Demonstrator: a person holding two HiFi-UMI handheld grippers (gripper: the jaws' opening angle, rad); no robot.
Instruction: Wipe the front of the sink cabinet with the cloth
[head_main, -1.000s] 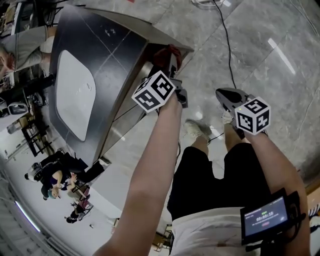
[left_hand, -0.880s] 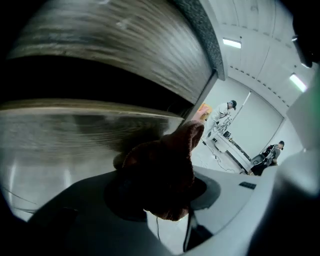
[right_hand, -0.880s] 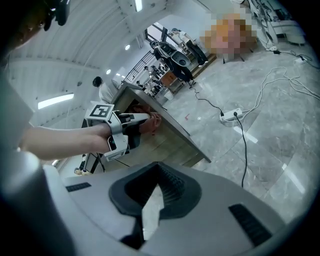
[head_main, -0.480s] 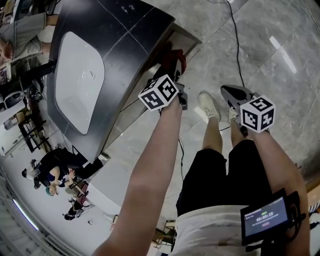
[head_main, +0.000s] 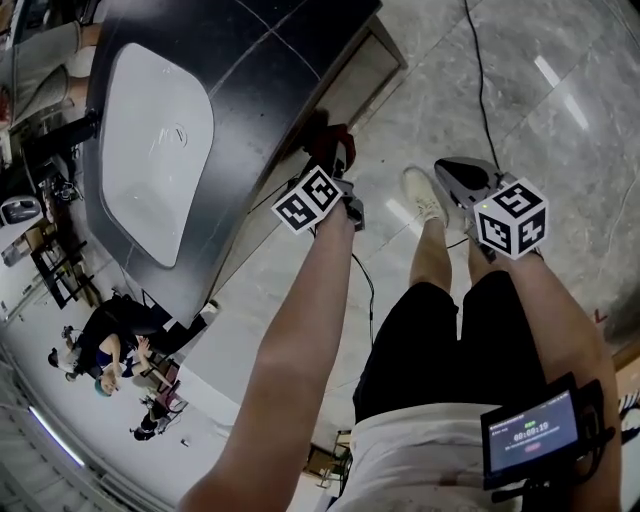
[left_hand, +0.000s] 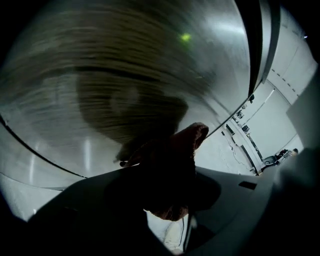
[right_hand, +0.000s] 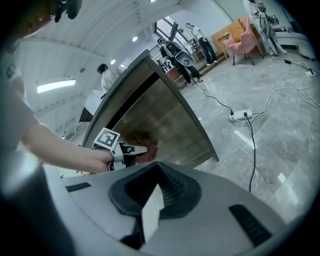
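Where cloth (head_main: 335, 141) meets cabinet front (head_main: 350, 85), grey floor (head_main: 560, 170) below.

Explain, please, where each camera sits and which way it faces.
Head view: on the head, facing steeply down at the sink cabinet, both forearms and legs.
Left gripper view: on the left gripper, facing the cabinet front closely; its jaws hold the cloth.
Right gripper view: on the right gripper, facing that front from aside; the left forearm shows.
Shared: all three show the cloth.
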